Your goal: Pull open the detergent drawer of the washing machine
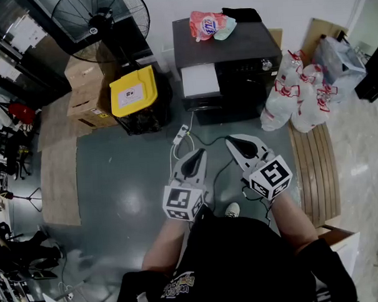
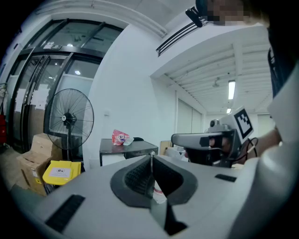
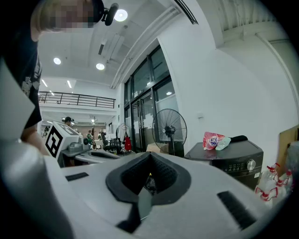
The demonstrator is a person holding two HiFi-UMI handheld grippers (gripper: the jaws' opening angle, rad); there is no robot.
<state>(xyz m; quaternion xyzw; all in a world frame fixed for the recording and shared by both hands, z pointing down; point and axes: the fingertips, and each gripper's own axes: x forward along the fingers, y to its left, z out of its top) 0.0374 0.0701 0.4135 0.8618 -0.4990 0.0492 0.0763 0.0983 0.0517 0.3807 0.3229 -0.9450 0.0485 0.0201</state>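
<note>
The dark washing machine (image 1: 225,58) stands at the top centre of the head view, well ahead of both grippers. Its white detergent drawer front (image 1: 200,80) sits flush at the left of the control panel, and a knob (image 1: 266,64) is at the right. My left gripper (image 1: 200,153) and right gripper (image 1: 231,142) hover side by side over the grey floor, both shut and holding nothing, pointing toward the machine. In the left gripper view the jaws (image 2: 151,158) meet in front of the distant machine (image 2: 126,148). The right gripper view shows its jaws (image 3: 149,158) together, with the machine (image 3: 233,158) at the right.
A pink bag (image 1: 207,24) and a black item (image 1: 241,15) lie on the machine. A yellow-lidded bin (image 1: 134,91), cardboard boxes (image 1: 86,89) and a fan (image 1: 102,19) stand to its left. White plastic bags (image 1: 299,92) lean on its right. A power strip and cables (image 1: 182,134) cross the floor.
</note>
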